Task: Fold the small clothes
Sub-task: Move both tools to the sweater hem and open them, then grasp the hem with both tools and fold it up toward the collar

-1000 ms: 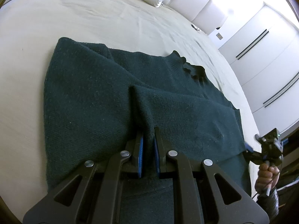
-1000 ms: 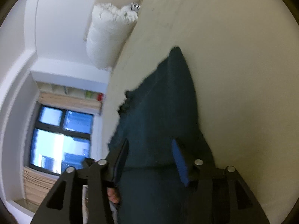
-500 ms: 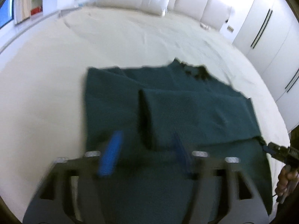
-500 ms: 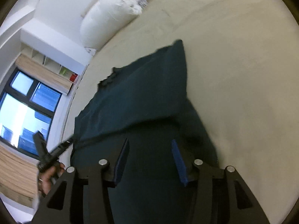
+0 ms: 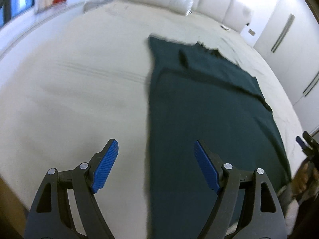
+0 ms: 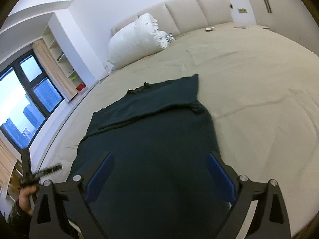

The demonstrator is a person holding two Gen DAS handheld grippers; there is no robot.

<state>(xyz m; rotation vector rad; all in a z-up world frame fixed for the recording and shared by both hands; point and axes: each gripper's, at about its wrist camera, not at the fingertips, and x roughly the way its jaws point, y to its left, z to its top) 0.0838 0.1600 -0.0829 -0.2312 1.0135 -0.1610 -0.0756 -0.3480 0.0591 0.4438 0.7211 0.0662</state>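
Left gripper (image 5: 155,166) stands wide apart and empty above the near left edge of the dark green sweater (image 5: 209,119); right gripper (image 6: 159,176) is opening, nothing pinched, sweater lying below and between its fingers. Sweater lies flat on the beige bed (image 6: 259,79), both sleeves folded across the chest, its near hem cut off behind the grippers. White pillow (image 6: 137,39) sits at the headboard; the left view is motion-blurred.

A dark green sweater (image 6: 151,139), sleeves folded across its body, lies flat on a wide bed (image 6: 259,75) covered in a beige sheet, with a bulky white duvet bundle (image 6: 135,39) resting against the padded headboard (image 6: 189,12).
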